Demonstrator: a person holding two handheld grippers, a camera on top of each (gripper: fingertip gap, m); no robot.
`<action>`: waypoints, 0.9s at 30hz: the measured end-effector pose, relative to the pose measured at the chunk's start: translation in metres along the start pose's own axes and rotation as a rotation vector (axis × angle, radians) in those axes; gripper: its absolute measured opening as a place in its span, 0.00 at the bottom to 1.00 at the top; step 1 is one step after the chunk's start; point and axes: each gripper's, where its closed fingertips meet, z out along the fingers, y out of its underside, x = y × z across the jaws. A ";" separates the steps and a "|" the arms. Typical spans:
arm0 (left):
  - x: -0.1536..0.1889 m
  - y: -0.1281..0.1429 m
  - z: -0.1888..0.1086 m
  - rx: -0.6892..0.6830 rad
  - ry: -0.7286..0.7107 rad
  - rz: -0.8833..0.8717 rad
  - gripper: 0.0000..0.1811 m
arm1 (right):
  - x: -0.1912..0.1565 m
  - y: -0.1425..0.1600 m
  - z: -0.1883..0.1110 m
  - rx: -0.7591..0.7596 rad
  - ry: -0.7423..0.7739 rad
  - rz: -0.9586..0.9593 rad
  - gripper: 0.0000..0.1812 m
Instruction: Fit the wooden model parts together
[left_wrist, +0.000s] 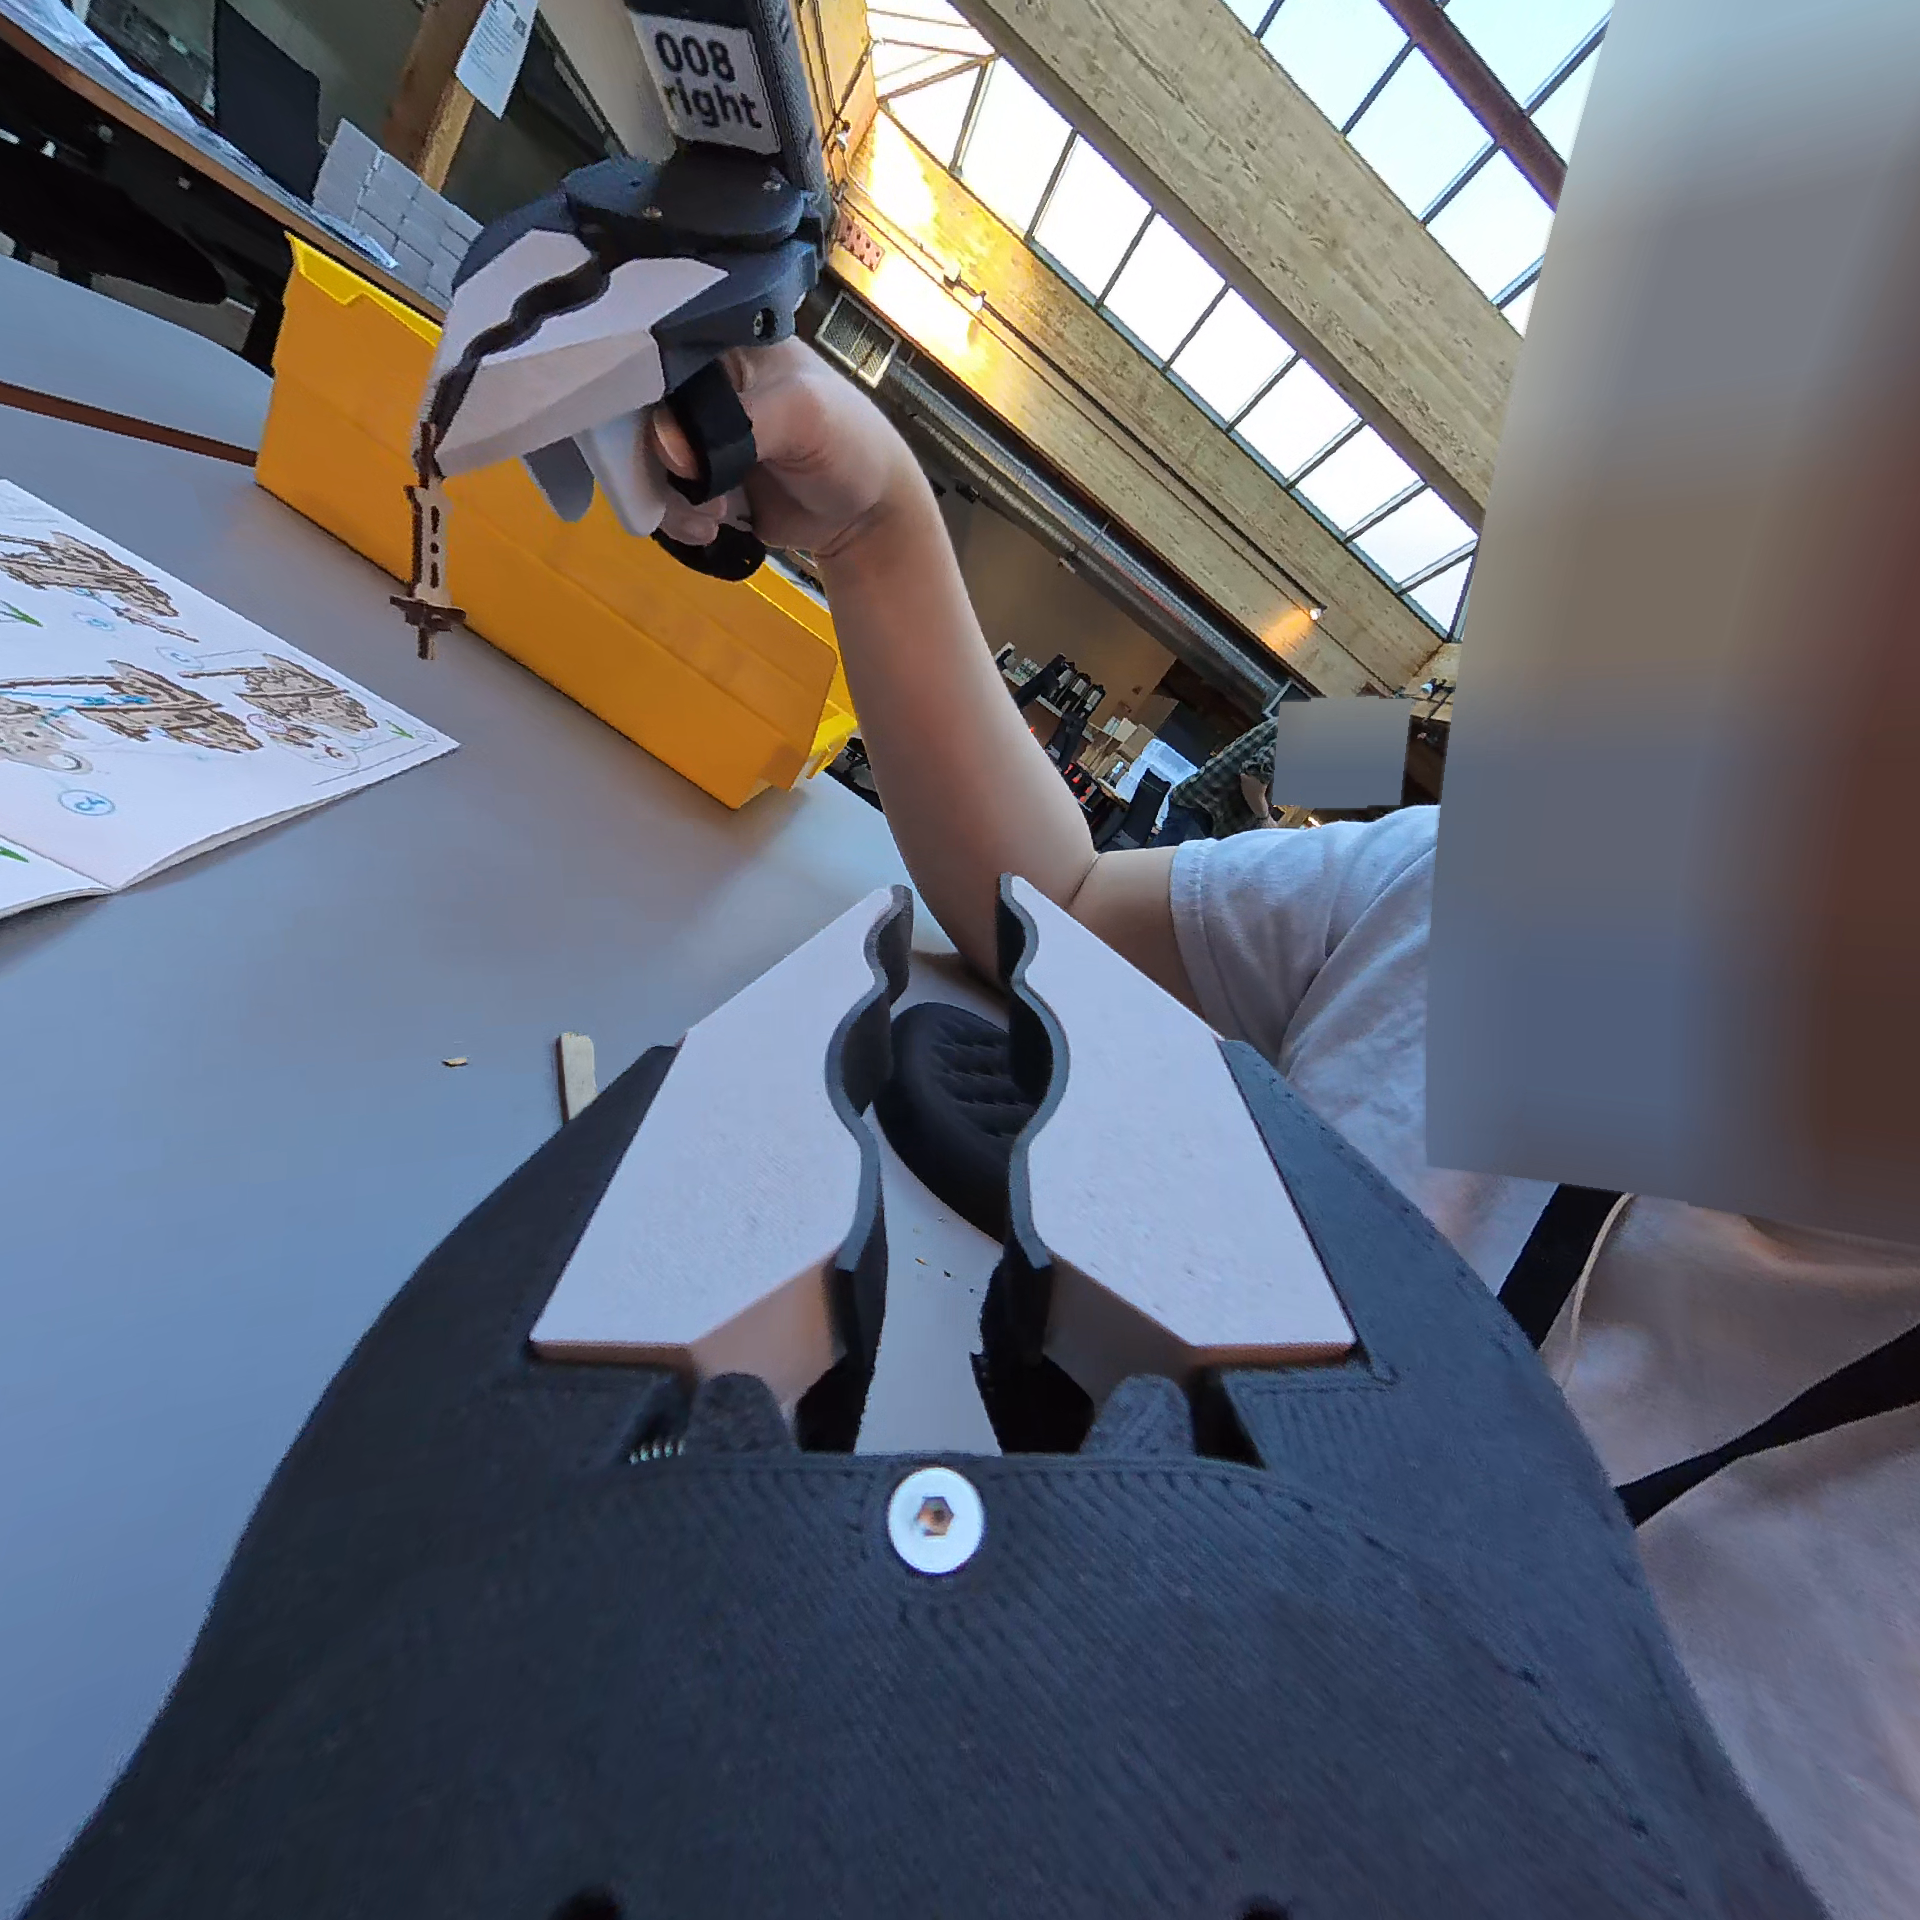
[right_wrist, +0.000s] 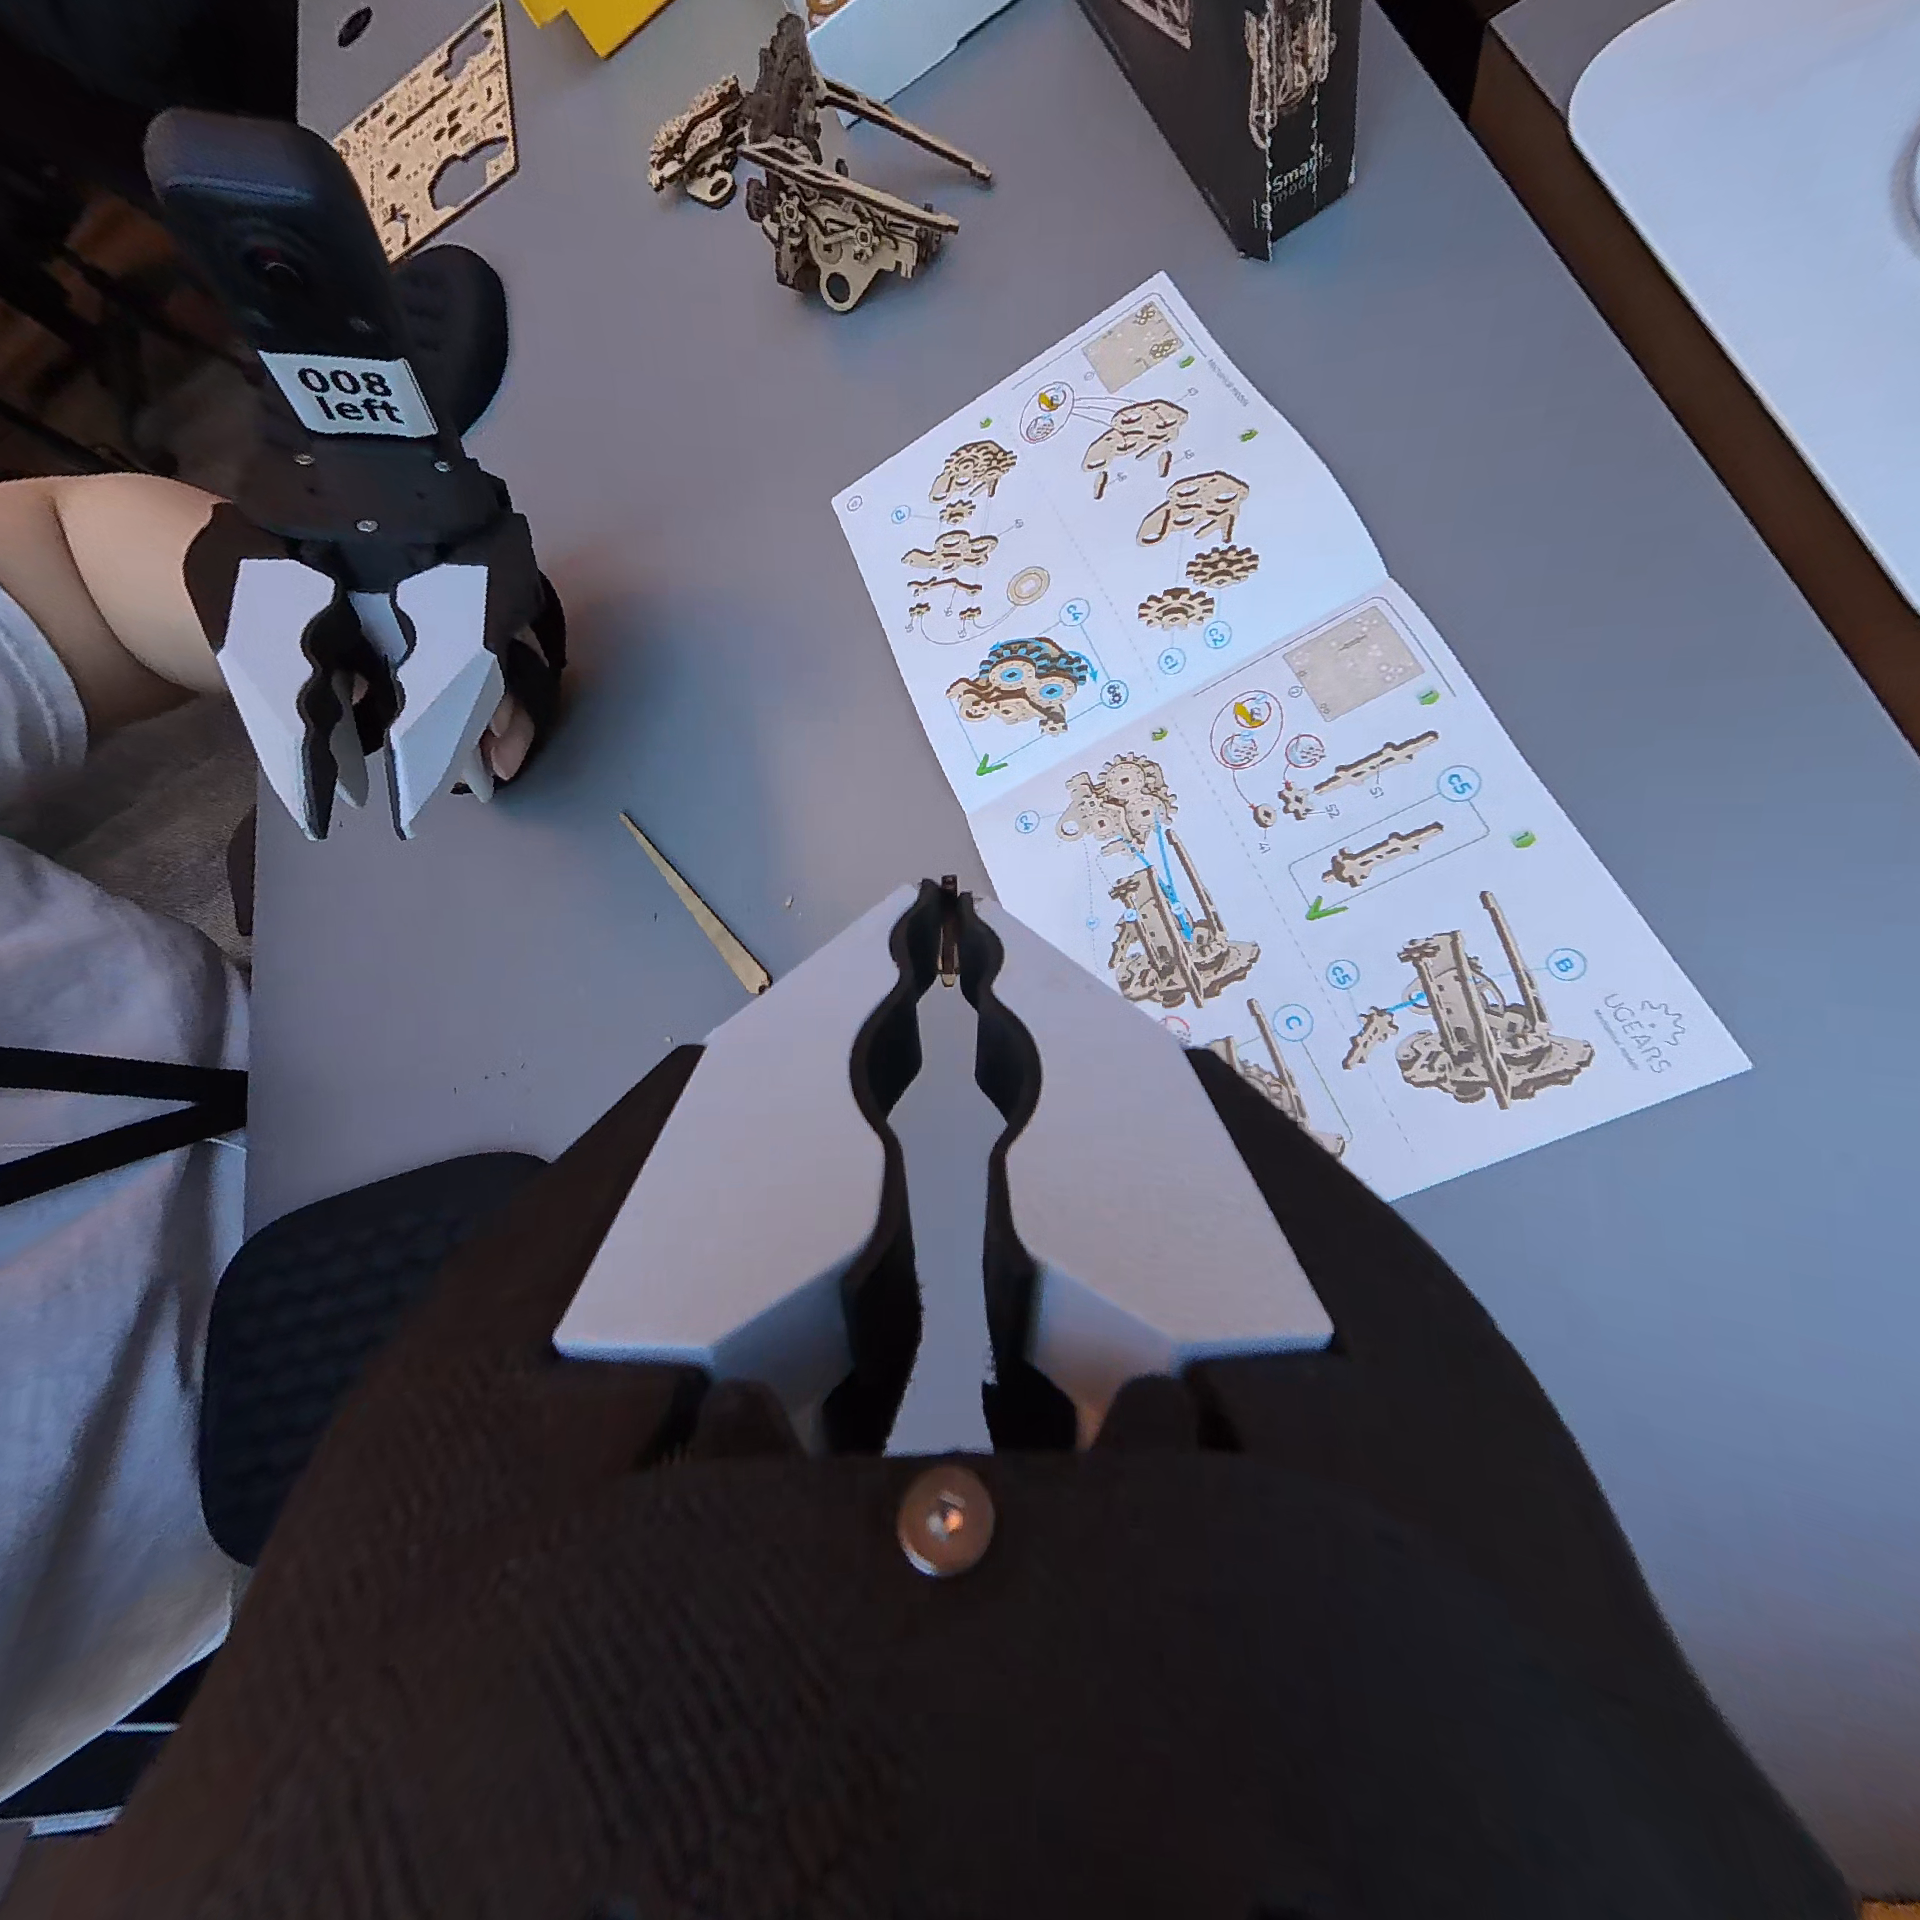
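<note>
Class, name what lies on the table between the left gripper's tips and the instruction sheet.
In the right wrist view, a thin wooden stick lies between the left gripper and instruction sheet.

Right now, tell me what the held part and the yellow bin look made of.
Held part: thin pale plywood, apparently laser-cut, with dark burnt-looking edges and small slots. Yellow bin: likely moulded plastic, with a smooth, uniform, slightly glossy surface and rounded rim.

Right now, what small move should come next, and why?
Probably carry the right gripper toward the half-built model: it is shut on a thin wooden piece held above the table, while the left gripper is open and empty.
</note>
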 end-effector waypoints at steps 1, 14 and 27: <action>0.000 0.000 0.000 -0.001 0.003 -0.002 0.07 | -0.001 0.000 -0.001 -0.001 -0.002 -0.001 0.00; 0.006 0.004 0.003 -0.018 0.025 0.010 0.06 | -0.002 0.001 -0.008 -0.006 -0.021 0.017 0.00; 0.009 0.005 0.004 -0.025 0.044 0.014 0.06 | -0.006 0.002 -0.013 -0.001 -0.054 -0.001 0.00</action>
